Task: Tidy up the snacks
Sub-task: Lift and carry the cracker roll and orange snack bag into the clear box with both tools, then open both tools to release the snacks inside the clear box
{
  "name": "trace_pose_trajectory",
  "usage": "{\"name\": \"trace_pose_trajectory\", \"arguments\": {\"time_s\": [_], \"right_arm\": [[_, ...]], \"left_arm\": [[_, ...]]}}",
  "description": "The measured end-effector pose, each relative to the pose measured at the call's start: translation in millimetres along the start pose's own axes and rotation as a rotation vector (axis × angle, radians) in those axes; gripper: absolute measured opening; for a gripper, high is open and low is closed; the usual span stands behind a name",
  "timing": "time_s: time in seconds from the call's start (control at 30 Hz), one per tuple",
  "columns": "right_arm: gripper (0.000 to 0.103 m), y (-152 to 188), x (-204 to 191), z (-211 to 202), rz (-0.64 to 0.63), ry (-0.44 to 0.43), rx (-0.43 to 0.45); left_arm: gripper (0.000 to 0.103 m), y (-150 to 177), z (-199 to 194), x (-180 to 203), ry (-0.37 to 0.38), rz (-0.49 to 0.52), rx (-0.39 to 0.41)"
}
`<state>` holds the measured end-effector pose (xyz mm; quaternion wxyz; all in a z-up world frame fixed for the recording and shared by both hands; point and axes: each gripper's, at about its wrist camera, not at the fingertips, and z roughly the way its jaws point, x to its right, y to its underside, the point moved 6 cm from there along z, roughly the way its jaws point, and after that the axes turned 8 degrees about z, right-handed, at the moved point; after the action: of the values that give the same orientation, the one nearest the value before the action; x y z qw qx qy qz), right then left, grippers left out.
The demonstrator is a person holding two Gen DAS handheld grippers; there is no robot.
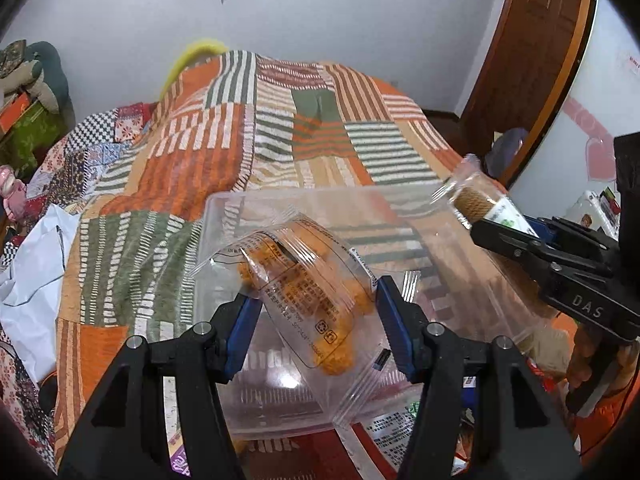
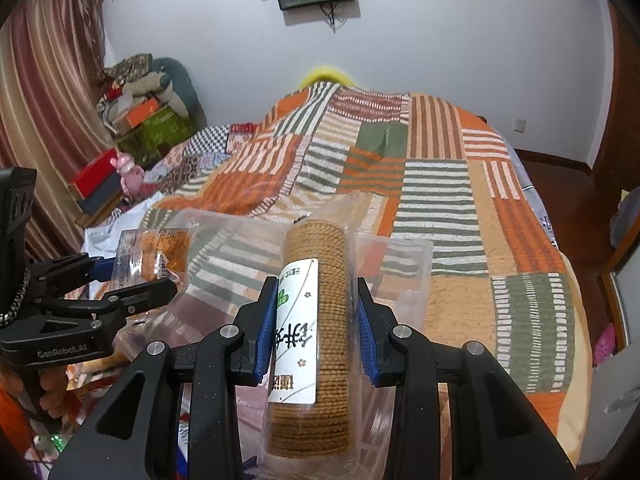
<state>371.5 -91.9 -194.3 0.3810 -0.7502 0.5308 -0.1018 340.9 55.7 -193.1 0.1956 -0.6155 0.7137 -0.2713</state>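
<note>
My left gripper [image 1: 316, 300] is shut on a clear bag of orange snacks [image 1: 304, 280] and holds it over a clear plastic box [image 1: 224, 216]. In the right wrist view the same bag [image 2: 156, 256] shows at the left, in the left gripper [image 2: 160, 284]. My right gripper [image 2: 316, 312] is shut on a clear-wrapped roll of round brown biscuits [image 2: 324, 320] with a white label, held above the clear box [image 2: 416, 264]. In the left wrist view the roll [image 1: 476, 200] sticks out of the right gripper [image 1: 492, 228] at the right.
A patchwork quilt [image 2: 440, 176] in orange, green and white covers the bed behind the box. Loose snack packets [image 1: 392, 428] lie under the box. A white bag [image 1: 32, 264] lies at the left. Boxes and a pink toy [image 2: 128, 172] stand by the curtain.
</note>
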Motion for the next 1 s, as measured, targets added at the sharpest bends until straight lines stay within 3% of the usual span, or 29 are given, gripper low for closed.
{"name": "trace_pose_trajectory", "arguments": {"time_s": [0.2, 0.7, 0.9, 1.0], "right_arm": [[0.032, 6, 3, 9, -0.012, 0.008, -0.05], [0.032, 10, 0, -35, 0.007, -0.012, -0.01], [0.038, 15, -2, -65, 0.012, -0.01, 0.028], [0.046, 22, -2, -79, 0.01, 0.0, 0.045]], "left_arm": [[0.059, 6, 10, 1, 0.026, -0.008, -0.053], [0.061, 8, -39, 7, -0.007, -0.02, 0.025], [0.07, 12, -75, 14, -0.034, -0.012, 0.084], [0.078, 17, -92, 16, -0.048, -0.015, 0.105]]}}
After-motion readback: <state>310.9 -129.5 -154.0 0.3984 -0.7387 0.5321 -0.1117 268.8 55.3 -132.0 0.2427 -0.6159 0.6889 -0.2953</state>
